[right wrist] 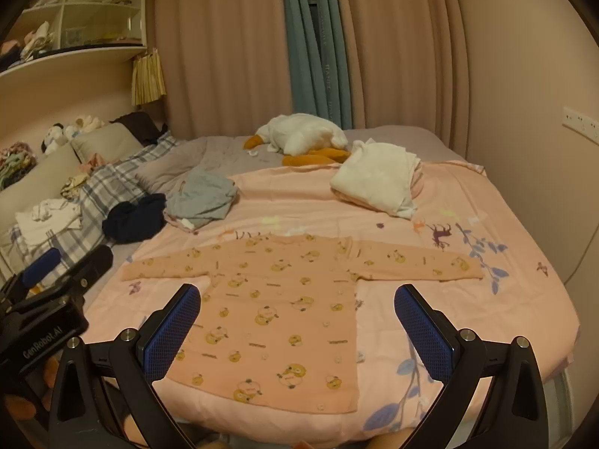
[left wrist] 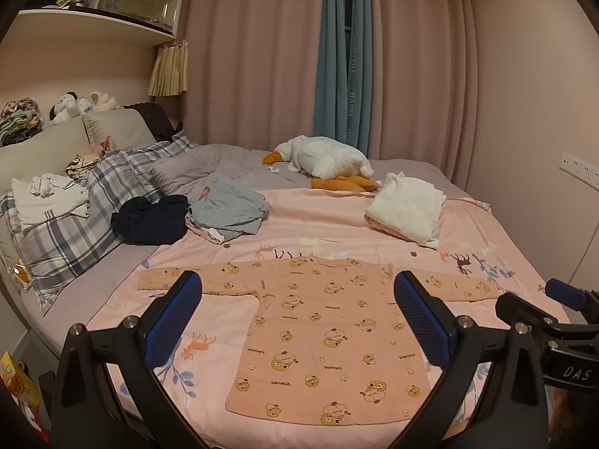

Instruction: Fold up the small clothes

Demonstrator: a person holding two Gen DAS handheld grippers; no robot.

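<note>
I see a soft matt cotton-like shirt (left wrist: 329,333) lying on a smooth printed cloth sheet (left wrist: 322,224). My left gripper (left wrist: 299,321) has matt black plastic arms, textured blue rubbery pads (left wrist: 168,321) and shiny metal bolts. The goose toy (left wrist: 322,159) looks fluffy.

A small peach-pink long-sleeved cotton top printed with little yellow bear faces (left wrist: 329,333) lies flat and unfolded on the near part of the pink animal-print bedsheet (left wrist: 307,220), both sleeves stretched straight out to the sides, neckline toward the curtains and hem toward the bed's near edge. Farther up the sheet a crumpled grey garment (left wrist: 228,205) sits at the left and a loosely folded white fleece garment (left wrist: 408,205) at the right.
</note>
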